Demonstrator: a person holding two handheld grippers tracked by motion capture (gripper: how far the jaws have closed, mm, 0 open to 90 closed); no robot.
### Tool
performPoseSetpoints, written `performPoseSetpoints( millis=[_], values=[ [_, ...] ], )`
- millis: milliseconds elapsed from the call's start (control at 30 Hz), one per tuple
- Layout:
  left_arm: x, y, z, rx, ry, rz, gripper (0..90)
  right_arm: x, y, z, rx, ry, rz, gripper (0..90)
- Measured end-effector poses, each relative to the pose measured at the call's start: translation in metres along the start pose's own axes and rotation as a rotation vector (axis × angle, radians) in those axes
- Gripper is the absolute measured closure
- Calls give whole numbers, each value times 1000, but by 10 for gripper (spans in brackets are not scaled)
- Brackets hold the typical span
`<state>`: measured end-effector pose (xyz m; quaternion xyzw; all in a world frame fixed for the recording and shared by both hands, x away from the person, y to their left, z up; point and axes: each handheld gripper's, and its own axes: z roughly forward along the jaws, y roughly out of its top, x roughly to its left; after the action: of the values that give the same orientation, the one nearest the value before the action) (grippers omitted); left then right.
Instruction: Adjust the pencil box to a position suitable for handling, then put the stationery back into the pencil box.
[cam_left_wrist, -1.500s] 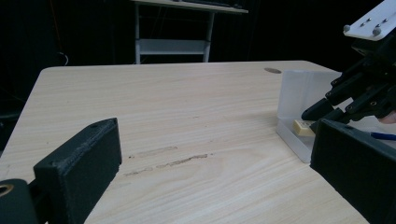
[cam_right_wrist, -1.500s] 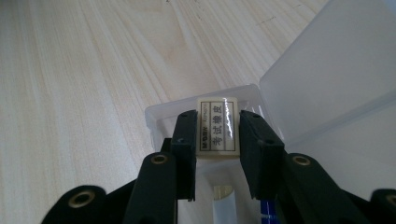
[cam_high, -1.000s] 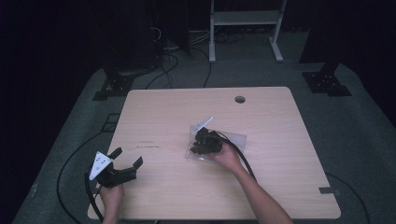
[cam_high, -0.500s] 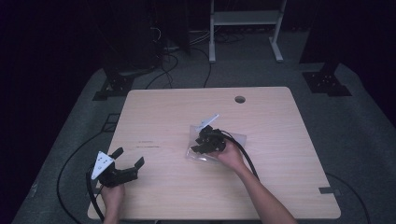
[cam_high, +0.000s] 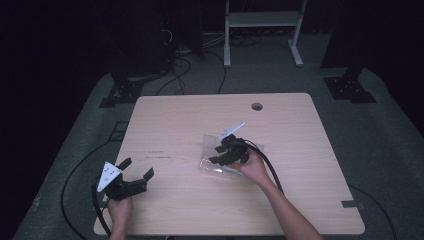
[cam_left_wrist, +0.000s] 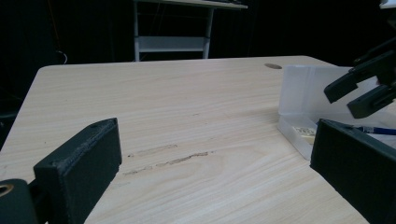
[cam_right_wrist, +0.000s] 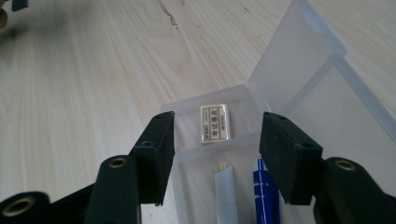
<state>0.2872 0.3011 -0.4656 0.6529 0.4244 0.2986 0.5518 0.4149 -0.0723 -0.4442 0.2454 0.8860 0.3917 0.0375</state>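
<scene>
The right gripper (cam_high: 225, 152) hangs over a clear plastic box (cam_high: 220, 162) near the middle of the wooden table (cam_high: 300, 200), its jaws spread with nothing between them. In the right gripper view the two black jaws stand apart on either side of the box's near end, and I cannot tell whether they touch it. The box (cam_right_wrist: 299, 116) is translucent and frosted, long and shallow, with its hinged lid (cam_right_wrist: 294, 60) swung up and standing open. Inside, at the far end, lies a small white eraser (cam_right_wrist: 214, 122) with dark print on its label. Nearer the jaws lie a blue pen (cam_right_wrist: 265, 191) and, beside it, a white stick-shaped item (cam_right_wrist: 227, 196); what it is cannot be told.

The left gripper (cam_high: 135, 172) rests low near the table's near left corner, held by the person's left hand (cam_high: 120, 207), well apart from the box. Its jaws are wide open and empty. From the left gripper view the box (cam_left_wrist: 303, 102) sits to the right, with the right gripper (cam_left_wrist: 364, 88) above it.
</scene>
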Motion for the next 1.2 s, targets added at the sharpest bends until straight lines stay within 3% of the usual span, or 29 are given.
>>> performPoseSetpoints(
  millis=[300, 700, 1200],
  values=[
    [0, 0, 1, 0, -1, -1, 11, -2, -8, -19, -16, -7, 9, 376],
    [1, 0, 1, 10, 7, -5, 11, -1, -18, -38, -32, -8, -6, 366],
    [-1, 1, 1, 7, -1, 0, 11, -6, -46, -52, -38, -13, 36, 344]
  ],
)
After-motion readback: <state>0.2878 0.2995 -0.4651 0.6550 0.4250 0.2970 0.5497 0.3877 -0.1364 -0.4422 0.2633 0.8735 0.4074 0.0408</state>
